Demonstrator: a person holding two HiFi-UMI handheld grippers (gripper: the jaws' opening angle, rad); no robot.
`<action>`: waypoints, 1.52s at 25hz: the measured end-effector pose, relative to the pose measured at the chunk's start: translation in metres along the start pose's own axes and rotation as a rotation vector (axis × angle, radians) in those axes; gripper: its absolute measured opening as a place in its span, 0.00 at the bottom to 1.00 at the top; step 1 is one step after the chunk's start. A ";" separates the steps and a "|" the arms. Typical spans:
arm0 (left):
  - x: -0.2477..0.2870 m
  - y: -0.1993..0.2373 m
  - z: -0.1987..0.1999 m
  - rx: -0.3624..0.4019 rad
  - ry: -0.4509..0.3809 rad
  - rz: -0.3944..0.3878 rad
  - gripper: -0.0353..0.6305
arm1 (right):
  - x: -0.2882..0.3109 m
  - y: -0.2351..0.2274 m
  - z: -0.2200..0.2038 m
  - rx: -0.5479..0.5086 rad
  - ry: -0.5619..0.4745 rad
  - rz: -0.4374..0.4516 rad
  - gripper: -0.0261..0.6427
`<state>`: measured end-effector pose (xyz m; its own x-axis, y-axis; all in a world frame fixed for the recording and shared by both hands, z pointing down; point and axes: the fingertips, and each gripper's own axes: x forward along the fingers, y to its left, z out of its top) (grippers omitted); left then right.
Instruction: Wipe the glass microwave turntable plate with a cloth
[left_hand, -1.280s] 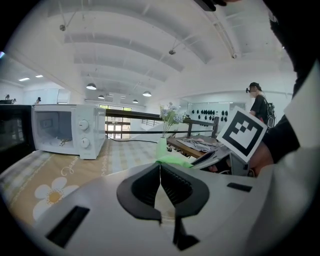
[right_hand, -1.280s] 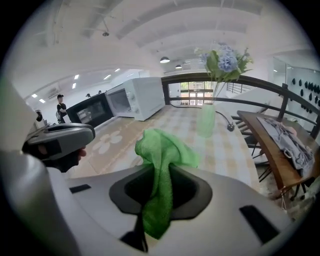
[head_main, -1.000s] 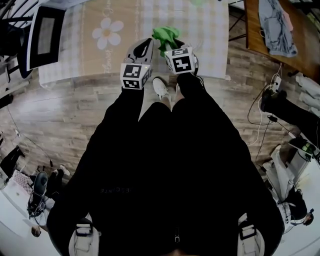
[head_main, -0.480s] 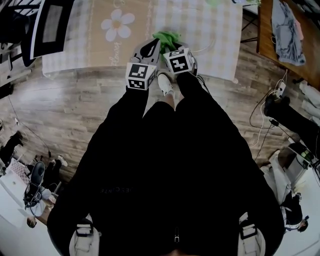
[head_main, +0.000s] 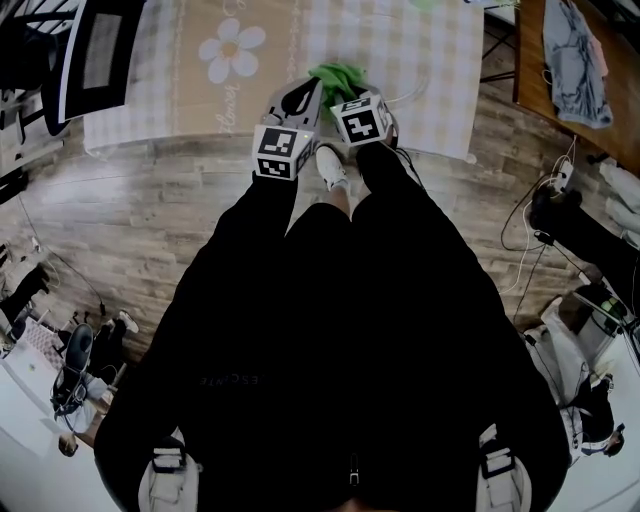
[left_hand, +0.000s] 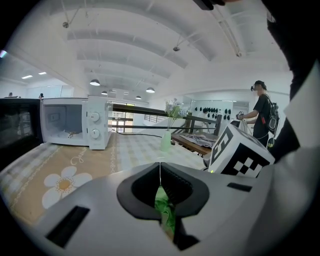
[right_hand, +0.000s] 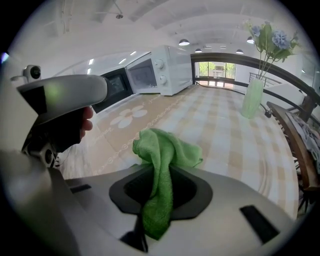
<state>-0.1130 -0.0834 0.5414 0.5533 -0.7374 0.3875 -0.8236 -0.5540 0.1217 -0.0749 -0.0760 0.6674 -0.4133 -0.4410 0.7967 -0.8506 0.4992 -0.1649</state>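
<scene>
Head view: Both grippers are held side by side over the near edge of the table (head_main: 440, 60), which carries a checked covering. The left gripper (head_main: 302, 92) and right gripper (head_main: 346, 98) point away from the person. The green cloth (head_main: 338, 76) bunches at their tips, just right of the daisy print (head_main: 236, 48). The black microwave door (head_main: 100, 55) lies over the far left corner.

Left gripper view: The left gripper (left_hand: 160, 172) has its jaws drawn together to a thin slit. A narrow strip of the cloth (left_hand: 164, 207) sits in that slit. The right gripper's marker cube (left_hand: 240, 155) is just beside, on the right. The microwave (left_hand: 95, 130) stands at the far left of the table and a vase (left_hand: 166, 141) at the far edge.

Right gripper view: The right gripper (right_hand: 158, 176) has its jaws closed on the cloth (right_hand: 167, 150). The cloth runs up through the jaws and folds over in a loose bunch above the table. The microwave (right_hand: 165, 70) stands beyond with its door open.
</scene>
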 end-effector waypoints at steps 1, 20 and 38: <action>0.002 -0.001 0.001 0.002 -0.001 -0.003 0.09 | -0.002 -0.002 0.000 0.005 -0.002 -0.004 0.17; 0.045 -0.051 0.014 0.044 -0.003 -0.103 0.09 | -0.067 -0.114 -0.062 0.158 0.001 -0.181 0.17; 0.029 -0.056 0.062 0.023 -0.068 -0.103 0.09 | -0.141 -0.170 -0.015 0.151 -0.201 -0.187 0.17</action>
<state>-0.0429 -0.0982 0.4891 0.6428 -0.7002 0.3106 -0.7592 -0.6364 0.1366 0.1325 -0.0874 0.5920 -0.2883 -0.6611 0.6927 -0.9504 0.2859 -0.1227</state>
